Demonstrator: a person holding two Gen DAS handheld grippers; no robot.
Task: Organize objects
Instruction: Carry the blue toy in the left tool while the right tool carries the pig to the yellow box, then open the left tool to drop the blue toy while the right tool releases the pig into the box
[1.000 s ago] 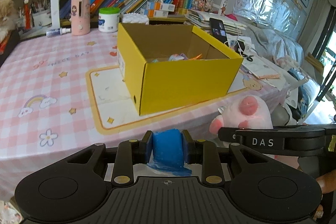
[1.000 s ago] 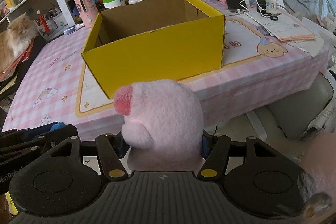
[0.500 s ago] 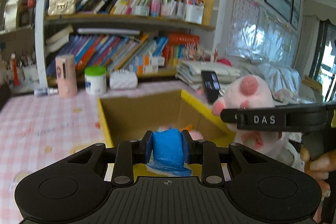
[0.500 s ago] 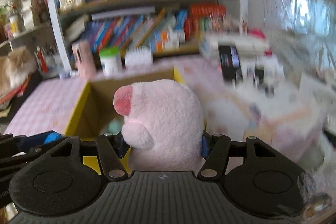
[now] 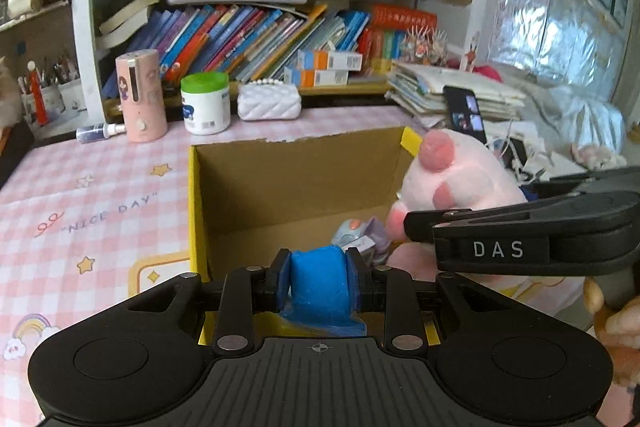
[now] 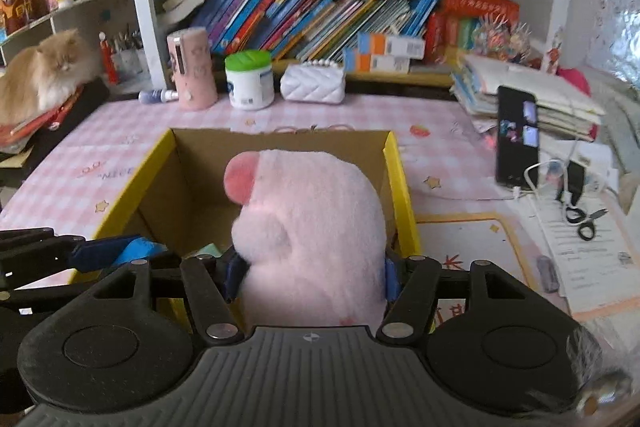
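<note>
Gripping a small blue squashy lump (image 5: pixel 318 277), the left gripper (image 5: pixel 319 279) has its jaws clenched tight on it, both pads pressed into its sides, and hangs just above the near wall of the open yellow cardboard box (image 5: pixel 292 183). A crumpled blue film hangs from the lump's underside.

At its right, the right gripper (image 6: pixel 314 273) carries a pink plush toy with darker pink paw pads (image 6: pixel 310 227); its jaws grasp the toy's soft body from both sides, standing fairly wide because the toy is bulky. From the left wrist view the toy sits over the right-hand part of the box, its paw raised above the rim (image 5: pixel 410 141). A hand (image 5: pixel 616 323) shows at the right edge, behind the gripper's black body marked "DAS".

Inside the box, on its brown floor, lie a few small pastel things (image 5: pixel 358 237), too small to tell apart.

The box stands on a pink checked counter cloth (image 5: pixel 80 195). Behind it stand a pink cylinder (image 5: pixel 141 95), a white jar with a green lid (image 5: pixel 205 103) and a white quilted pouch (image 5: pixel 269 102), before shelves of books. An orange cat (image 6: pixel 44 71) lies at the far left, and a black phone (image 6: pixel 516 137) is propped at the right.
</note>
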